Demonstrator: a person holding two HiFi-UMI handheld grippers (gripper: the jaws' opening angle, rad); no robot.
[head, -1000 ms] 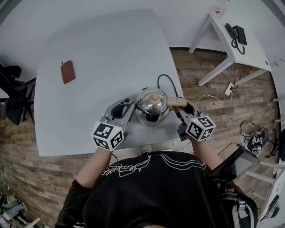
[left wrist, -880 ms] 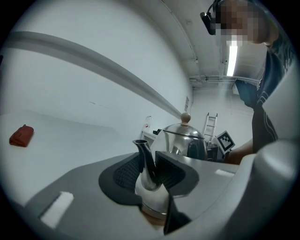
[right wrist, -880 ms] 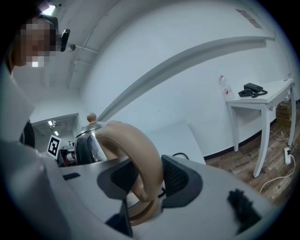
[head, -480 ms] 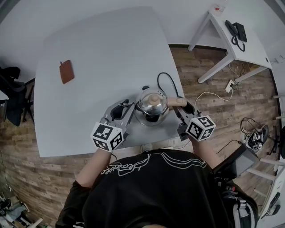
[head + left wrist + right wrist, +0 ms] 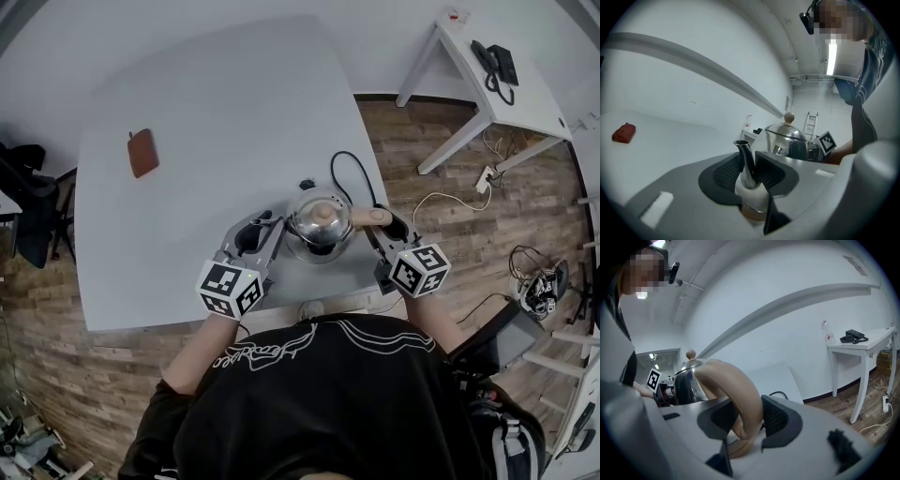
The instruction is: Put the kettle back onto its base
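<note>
A brown pouch point(image 5: 142, 152) lies far left on the white bench point(image 5: 216, 103). The left gripper point(image 5: 748, 165) pinches the spout point(image 5: 742, 149) of the steel kettle point(image 5: 314, 230), which stands near the bench's front edge (a black cord point(image 5: 349, 173) curves behind it). The right gripper point(image 5: 747, 420) clamps its beige handle point(image 5: 737, 387).

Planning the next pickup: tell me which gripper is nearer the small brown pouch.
Left. The left gripper, on the kettle spout, is on the pouch side; the right gripper, on the handle, lies beyond the kettle.
</note>
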